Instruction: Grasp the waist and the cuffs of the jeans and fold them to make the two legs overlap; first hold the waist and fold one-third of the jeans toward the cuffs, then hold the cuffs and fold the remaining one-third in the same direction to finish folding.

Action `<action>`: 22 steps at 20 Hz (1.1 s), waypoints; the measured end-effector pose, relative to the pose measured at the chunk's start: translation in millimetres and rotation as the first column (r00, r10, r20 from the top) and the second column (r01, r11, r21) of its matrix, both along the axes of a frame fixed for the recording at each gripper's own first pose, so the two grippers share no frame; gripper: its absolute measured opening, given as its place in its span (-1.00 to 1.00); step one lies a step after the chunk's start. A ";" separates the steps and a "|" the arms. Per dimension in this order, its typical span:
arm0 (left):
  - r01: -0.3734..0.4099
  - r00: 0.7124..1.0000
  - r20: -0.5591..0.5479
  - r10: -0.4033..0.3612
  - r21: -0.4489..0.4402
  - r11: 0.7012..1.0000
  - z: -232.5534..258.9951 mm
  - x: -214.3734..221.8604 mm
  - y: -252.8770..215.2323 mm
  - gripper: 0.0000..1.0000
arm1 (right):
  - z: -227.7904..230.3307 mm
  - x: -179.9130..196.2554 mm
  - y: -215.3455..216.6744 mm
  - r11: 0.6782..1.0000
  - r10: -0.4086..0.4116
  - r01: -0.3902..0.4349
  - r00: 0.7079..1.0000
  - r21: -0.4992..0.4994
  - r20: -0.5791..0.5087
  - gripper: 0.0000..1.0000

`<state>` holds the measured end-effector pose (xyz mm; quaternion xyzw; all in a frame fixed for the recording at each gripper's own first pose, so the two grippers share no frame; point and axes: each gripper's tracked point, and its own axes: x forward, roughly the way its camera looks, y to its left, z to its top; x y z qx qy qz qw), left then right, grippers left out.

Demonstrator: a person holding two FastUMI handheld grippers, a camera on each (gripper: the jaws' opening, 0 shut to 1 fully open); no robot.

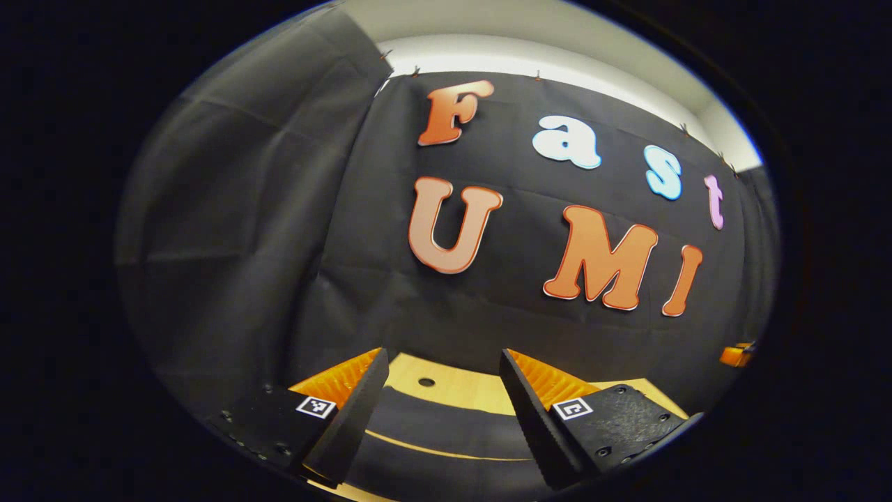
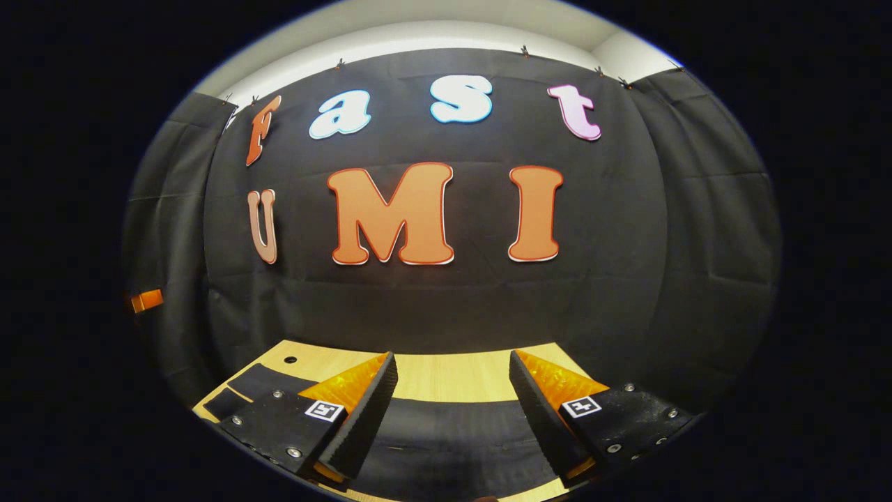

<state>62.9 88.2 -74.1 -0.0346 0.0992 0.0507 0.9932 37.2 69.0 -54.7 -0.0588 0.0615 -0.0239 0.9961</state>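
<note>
Below the black cloth wall, in the left gripper view, the left gripper [image 1: 442, 390] hangs above a pale wooden worktop [image 1: 460, 383] with its jaws spread wide and nothing between them. Dark jeans [image 1: 446, 425] lie flat on the worktop beneath it. Seen in the right gripper view, the right gripper [image 2: 453, 390] likewise has its jaws apart and empty, over the same dark jeans [image 2: 453, 436] spread across the worktop [image 2: 453, 376].
</note>
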 end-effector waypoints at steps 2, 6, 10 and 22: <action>-0.049 0.996 -0.079 0.039 -0.133 0.990 -32.0 -11.8 8.5 0.94 | -11.0 3.6 6.9 0.999 0.020 -0.019 0.999 0.030 -0.034 0.96; -0.243 0.951 -0.267 0.158 -0.325 0.914 -117.2 -41.4 43.5 0.94 | -24.1 12.6 9.9 0.998 0.026 -0.021 0.997 0.067 -0.066 1.00; -0.467 0.847 -0.465 0.258 -0.419 0.779 -199.7 -85.9 69.5 0.96 | -44.5 20.1 14.6 0.991 0.031 -0.013 0.990 0.134 -0.135 0.95; -0.756 0.639 -0.698 0.324 -0.492 0.431 -313.2 -119.6 112.5 0.96 | -77.9 21.8 12.0 0.993 0.010 0.021 0.965 0.114 -0.261 0.94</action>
